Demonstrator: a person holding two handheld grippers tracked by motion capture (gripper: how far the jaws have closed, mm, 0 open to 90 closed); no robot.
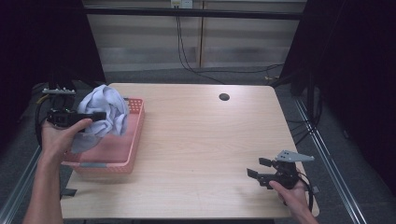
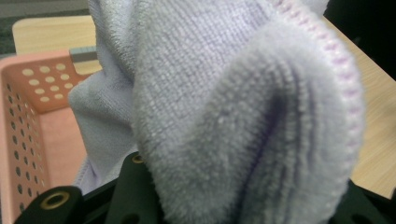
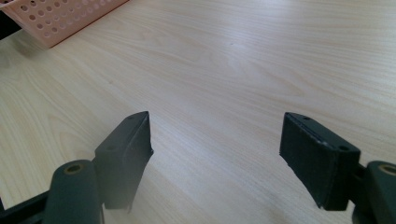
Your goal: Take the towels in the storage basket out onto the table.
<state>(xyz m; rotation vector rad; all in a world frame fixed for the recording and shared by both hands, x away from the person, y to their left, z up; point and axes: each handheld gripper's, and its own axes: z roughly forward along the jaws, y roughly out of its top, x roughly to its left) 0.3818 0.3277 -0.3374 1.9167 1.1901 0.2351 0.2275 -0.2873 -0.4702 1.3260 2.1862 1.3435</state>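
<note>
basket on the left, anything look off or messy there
Nothing is spilled or damaged. The pink basket sits flat on the table; the lilac towel bunches above it, gripped by the left gripper. The right gripper is open.

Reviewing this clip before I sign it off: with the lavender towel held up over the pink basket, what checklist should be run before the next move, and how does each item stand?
1. Left gripper has the towel: ok, cloth is bunched between its jaws.
2. Towel clear of the basket: not ok, its lower end hangs inside.
3. Towel hem free of the perforated wall: cannot tell, the cloth hides it.
4. Right gripper free to help: ok, jaws wide apart with nothing between them.
5. Table has room to lay the towel: ok, bare wood between basket and right gripper.
</note>
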